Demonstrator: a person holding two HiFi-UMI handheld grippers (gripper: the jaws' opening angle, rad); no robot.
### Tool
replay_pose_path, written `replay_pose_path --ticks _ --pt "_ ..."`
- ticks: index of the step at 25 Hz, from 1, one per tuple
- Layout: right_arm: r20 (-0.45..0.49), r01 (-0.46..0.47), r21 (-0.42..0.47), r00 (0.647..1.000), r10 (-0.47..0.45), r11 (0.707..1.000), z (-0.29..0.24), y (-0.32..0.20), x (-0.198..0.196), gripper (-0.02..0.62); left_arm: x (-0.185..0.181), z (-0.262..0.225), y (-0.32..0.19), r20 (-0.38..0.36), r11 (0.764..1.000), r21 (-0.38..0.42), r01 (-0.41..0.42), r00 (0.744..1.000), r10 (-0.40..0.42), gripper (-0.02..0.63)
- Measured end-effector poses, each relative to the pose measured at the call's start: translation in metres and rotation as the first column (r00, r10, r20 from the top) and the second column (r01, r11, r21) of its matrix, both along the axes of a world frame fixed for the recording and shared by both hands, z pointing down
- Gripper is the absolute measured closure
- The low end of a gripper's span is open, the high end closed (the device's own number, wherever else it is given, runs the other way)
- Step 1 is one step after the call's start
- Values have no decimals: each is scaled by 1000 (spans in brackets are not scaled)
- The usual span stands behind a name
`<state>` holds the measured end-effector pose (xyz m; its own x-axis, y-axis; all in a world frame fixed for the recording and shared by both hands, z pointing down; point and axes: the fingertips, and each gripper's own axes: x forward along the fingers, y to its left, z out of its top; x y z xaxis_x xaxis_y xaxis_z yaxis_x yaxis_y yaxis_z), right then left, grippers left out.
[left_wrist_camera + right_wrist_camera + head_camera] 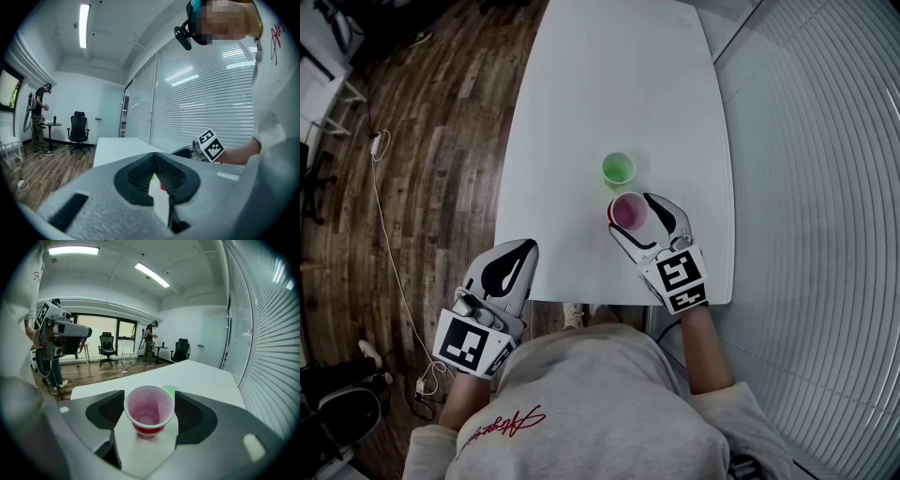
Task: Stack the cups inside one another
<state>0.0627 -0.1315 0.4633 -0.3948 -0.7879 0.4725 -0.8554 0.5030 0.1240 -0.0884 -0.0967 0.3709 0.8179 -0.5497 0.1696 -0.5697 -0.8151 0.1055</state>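
A red cup (628, 211) stands on the white table (609, 84) near its front edge. My right gripper (631, 216) has a finger on each side of it, and both pads touch the rim, so it is shut on the cup. In the right gripper view the red cup (148, 411) fills the gap of the right gripper (149, 405). A green cup (619, 169) stands upright just beyond, and a sliver of that green cup (170, 390) shows behind the red rim. My left gripper (523, 251) hovers at the table's front left corner, shut and holding nothing.
The table's front edge (609, 302) runs just below both grippers. Wooden floor (431, 150) with a white cable (389, 225) lies left; slatted blinds (825, 187) close the right side. A person (151, 341) and office chairs (107, 348) are far off.
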Motion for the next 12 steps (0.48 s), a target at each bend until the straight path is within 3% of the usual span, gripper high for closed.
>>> replay_pose_path --ticks 12 --pt "7 1 -10 1000 -1 1000 11 -2 2 256 2 5 0 13 1000 -6 7 1000 -7 611"
